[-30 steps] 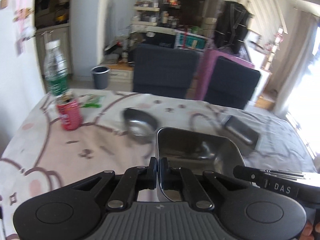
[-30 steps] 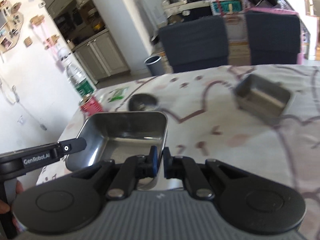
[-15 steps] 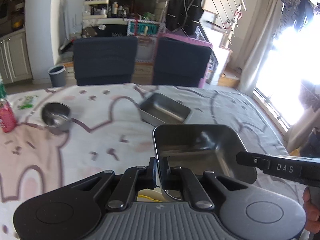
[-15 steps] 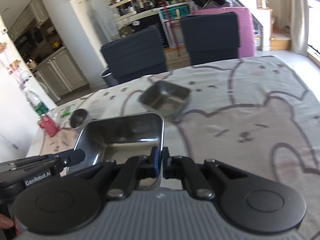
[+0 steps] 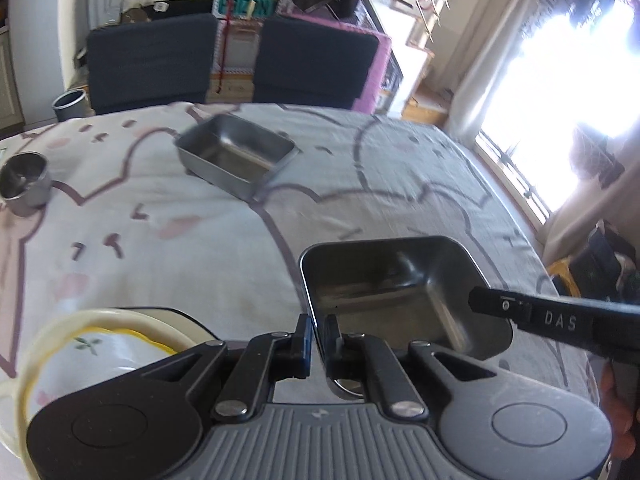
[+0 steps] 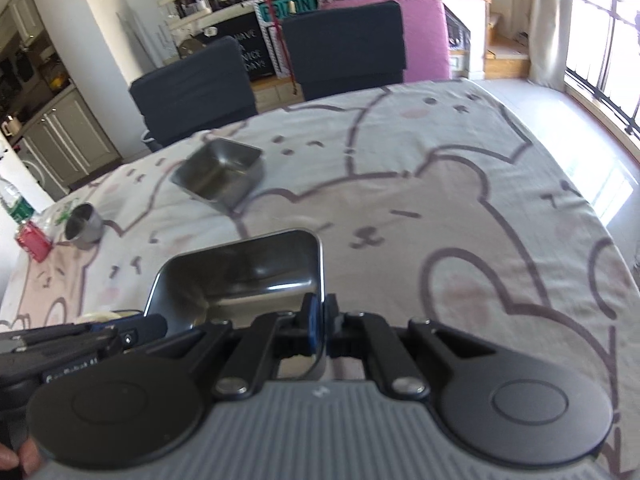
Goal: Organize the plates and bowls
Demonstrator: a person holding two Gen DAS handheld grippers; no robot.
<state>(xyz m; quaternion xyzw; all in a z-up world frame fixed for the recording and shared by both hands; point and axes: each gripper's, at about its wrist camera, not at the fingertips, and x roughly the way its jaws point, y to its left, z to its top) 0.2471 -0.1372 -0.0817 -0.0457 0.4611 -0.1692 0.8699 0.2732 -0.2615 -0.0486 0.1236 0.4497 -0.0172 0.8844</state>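
1. Beside the left tool [image 5: 316, 338], near the desk's [image 5: 200, 240] near edge, the left view alone shows a cream ceramic dish [image 5: 80, 344] with a yellow rim and a leaf print; the right view catches only a sliver of it.
2. Only the right view shows a red can [image 6: 34, 242] and a green-labelled bottle [image 6: 14, 204] at the desk's far left corner.
3. Both tools angle downward, each pinched onto a near rim of the same large steel tray [image 5: 400, 284]: the left tool on its left corner, the right tool [image 6: 320, 326] on its right.
4. That tray is empty and sits near the desk's near edge.
5. A smaller steel tray [image 5: 236, 158] and a round steel cup [image 5: 26, 184] stand farther back; both look empty.
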